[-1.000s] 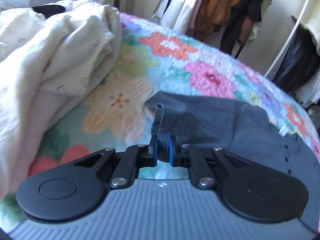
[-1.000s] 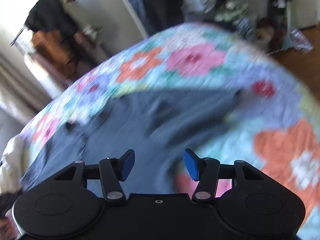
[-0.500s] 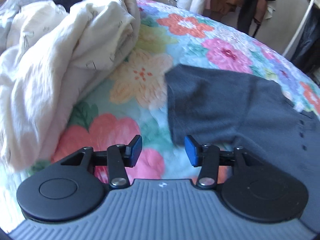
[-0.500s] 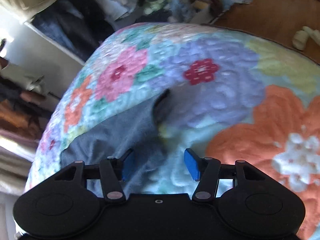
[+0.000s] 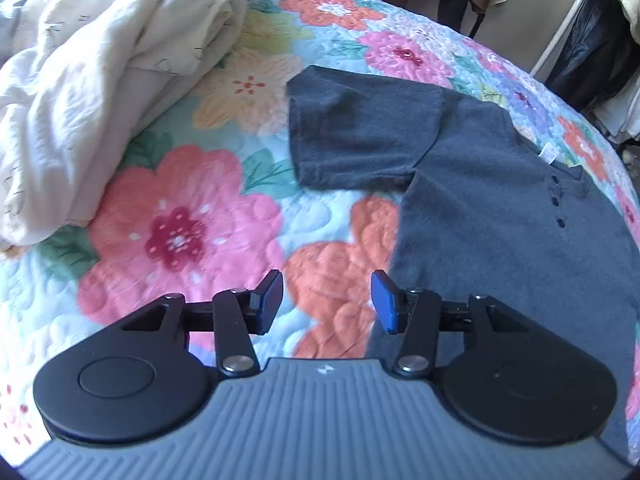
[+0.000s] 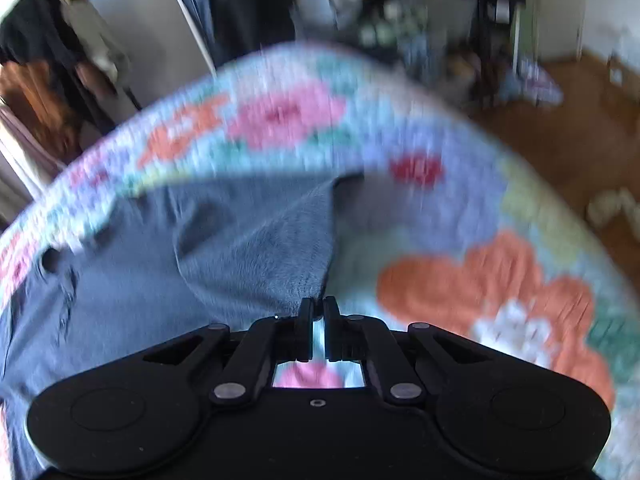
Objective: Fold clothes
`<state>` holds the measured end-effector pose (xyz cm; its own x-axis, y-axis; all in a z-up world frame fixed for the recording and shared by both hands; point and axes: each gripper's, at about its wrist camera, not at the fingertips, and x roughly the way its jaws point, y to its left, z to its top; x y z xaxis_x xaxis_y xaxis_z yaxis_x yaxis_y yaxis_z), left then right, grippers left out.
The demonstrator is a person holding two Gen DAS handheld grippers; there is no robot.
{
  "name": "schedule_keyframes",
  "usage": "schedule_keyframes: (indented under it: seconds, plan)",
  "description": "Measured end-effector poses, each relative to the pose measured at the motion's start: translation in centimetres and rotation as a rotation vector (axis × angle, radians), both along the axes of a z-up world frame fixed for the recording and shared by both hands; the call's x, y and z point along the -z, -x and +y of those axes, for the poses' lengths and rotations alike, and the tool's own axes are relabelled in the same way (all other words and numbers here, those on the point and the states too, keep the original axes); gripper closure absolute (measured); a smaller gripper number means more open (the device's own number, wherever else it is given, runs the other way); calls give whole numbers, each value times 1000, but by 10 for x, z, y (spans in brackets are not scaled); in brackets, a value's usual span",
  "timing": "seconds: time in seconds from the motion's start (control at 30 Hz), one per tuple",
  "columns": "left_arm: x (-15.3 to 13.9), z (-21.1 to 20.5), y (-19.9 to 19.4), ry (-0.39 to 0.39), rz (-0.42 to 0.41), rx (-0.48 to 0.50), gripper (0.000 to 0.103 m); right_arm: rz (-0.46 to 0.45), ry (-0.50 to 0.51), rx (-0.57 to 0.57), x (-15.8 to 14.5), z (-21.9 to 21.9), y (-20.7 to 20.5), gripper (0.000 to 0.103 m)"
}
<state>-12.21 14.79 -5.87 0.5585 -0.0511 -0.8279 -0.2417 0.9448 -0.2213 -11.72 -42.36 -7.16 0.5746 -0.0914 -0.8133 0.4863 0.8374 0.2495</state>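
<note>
A dark grey shirt point(image 5: 500, 216) lies spread on a floral quilt point(image 5: 180, 232) that covers the bed, its small buttons and a white neck label showing toward the far right edge of the quilt. One short sleeve point(image 5: 360, 140) lies flat, pointing toward the middle of the quilt, clear of a heap of cream-white bedding point(image 5: 100, 80) piled along the quilt's left side. The left gripper point(image 5: 326, 302) hangs above the quilt just beside the shirt's side edge, its blue-padded fingers spread wide with nothing between them. In the right wrist view, which is blurred, the right gripper point(image 6: 316, 312) has its fingers drawn nearly together, pinching the shirt's other sleeve point(image 6: 276, 248), whose cloth rises in a taut ridge toward them. Beyond the far edge of the bed hang clothes point(image 5: 592, 40) on a white rail, and a wooden floor point(image 6: 560, 128) shows past the right edge.
</note>
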Motion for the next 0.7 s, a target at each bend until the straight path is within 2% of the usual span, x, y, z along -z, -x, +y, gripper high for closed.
schedule_keyframes:
  seconds: [0.13, 0.23, 0.3, 0.37, 0.4, 0.47, 0.53, 0.6, 0.7]
  plan:
    - [-1, -8, 19, 51, 6, 19, 52, -32, -26, 53, -8, -1, 12, 91]
    - [-6, -22, 33, 42, 19, 65, 47, -88, -28, 10, -27, 14, 33, 86]
    - [-13, -32, 44, 31, 9, 87, 44, -134, -16, -43, -36, 33, 50, 61]
    - [-20, -42, 55, 24, -4, 109, 41, -216, 66, -131, -52, 58, 67, 59]
    - [-23, -46, 61, 19, -13, 120, 39, -261, 111, -183, -62, 71, 75, 50]
    - [-27, -54, 72, 8, -34, 141, 37, -297, 94, -260, -71, 90, 90, 44]
    - [-31, -62, 83, -4, -55, 163, 34, -288, 42, -300, -69, 106, 104, 40]
    - [-35, -69, 94, -15, -76, 184, 32, -230, 18, -317, -54, 123, 116, 38]
    - [-41, -81, 110, -32, -108, 216, 30, -180, 78, -315, -45, 147, 128, 38]
